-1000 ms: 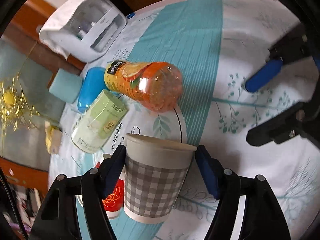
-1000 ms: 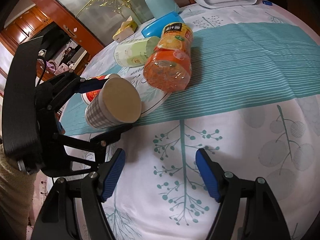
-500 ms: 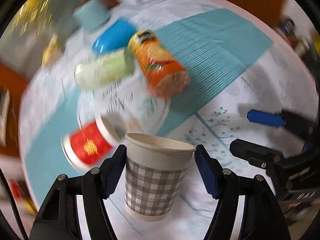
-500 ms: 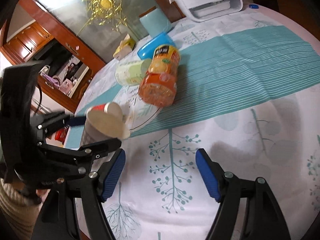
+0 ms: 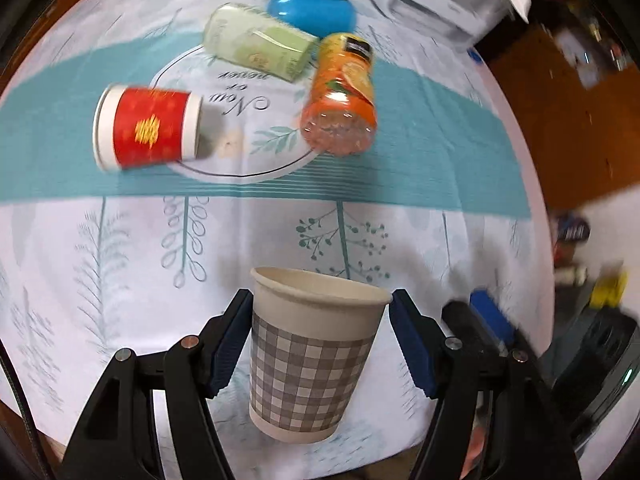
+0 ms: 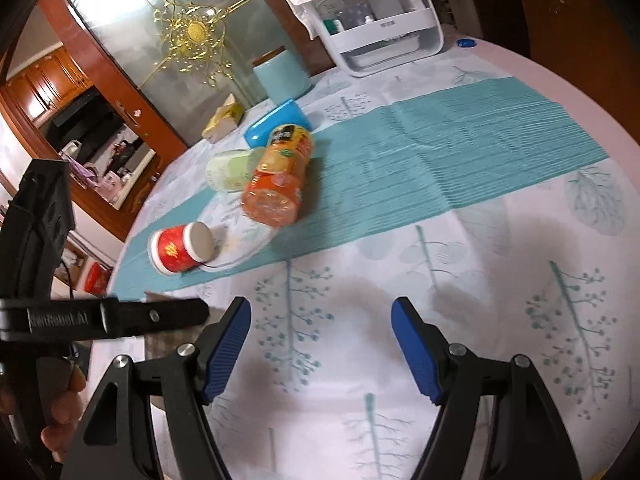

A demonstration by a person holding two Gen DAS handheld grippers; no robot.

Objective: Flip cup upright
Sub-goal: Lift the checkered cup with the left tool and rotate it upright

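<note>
- Between the blue pads of the left tongs [image 5: 322,340], the checked paper cup [image 5: 310,364] sits clamped at its upper wall, mouth up and nearly upright, just above the near part of the tabletop [image 5: 120,264]; its inside shows bare paper as far as the rim allows a look.
- On the cloth beyond it, a round printed medallion reads "Now or never" in script, upside down from the left wrist view.
- On the left edge of that medallion a red paper cup [image 5: 148,127] lies on its side, a gold emblem on its wall that I cannot read, its white base turned towards the medallion's middle.
- Near it lie an orange drink bottle [image 5: 342,108] with a black label whose writing is too small to read, a pale green can [image 5: 260,42] with unreadable print, and a blue case [image 5: 312,14] behind them, all on their sides and close together.
- The right tongs [image 6: 322,348] stand apart with nothing between the pads, above white leaf-printed cloth with open room ahead and to the right, out to the round table edge.
- In the right wrist view the left tool's black arm carries pale raised lettering, partly blurred.
- At the far edge stands a white organiser box [image 6: 384,20] holding small bottles, with a teal canister [image 6: 282,74] and a tissue box [image 6: 224,122] to its left.
</note>
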